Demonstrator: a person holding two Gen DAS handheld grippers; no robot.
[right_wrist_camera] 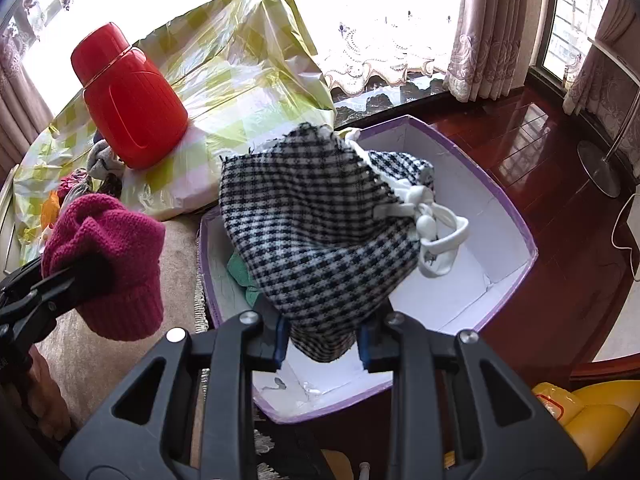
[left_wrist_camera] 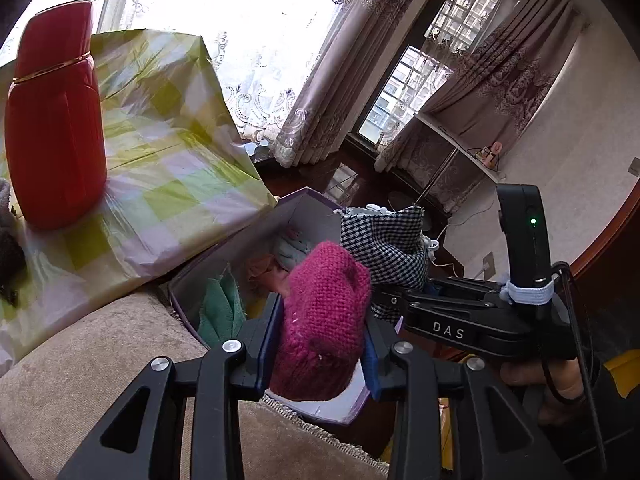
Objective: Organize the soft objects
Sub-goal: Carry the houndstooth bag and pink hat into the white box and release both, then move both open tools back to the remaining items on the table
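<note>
My left gripper (left_wrist_camera: 318,344) is shut on a magenta knitted hat (left_wrist_camera: 324,320) and holds it over the near edge of a purple-rimmed white box (left_wrist_camera: 308,408). The hat also shows in the right wrist view (right_wrist_camera: 108,264). My right gripper (right_wrist_camera: 322,342) is shut on a black-and-white checked cloth item with a white bow (right_wrist_camera: 316,232) and holds it above the box (right_wrist_camera: 508,216). Green, pink and pale soft items (left_wrist_camera: 222,308) lie inside the box. More soft things (right_wrist_camera: 92,176) are piled left of the flask.
A red flask (left_wrist_camera: 56,120) stands on a green-checked plastic-wrapped bundle (left_wrist_camera: 172,140) on a beige cushion (left_wrist_camera: 100,360). The box sits on the dark red wooden floor (right_wrist_camera: 540,152). A lamp base (right_wrist_camera: 600,168) and curtains stand behind. Yellow objects (right_wrist_camera: 592,424) lie at right.
</note>
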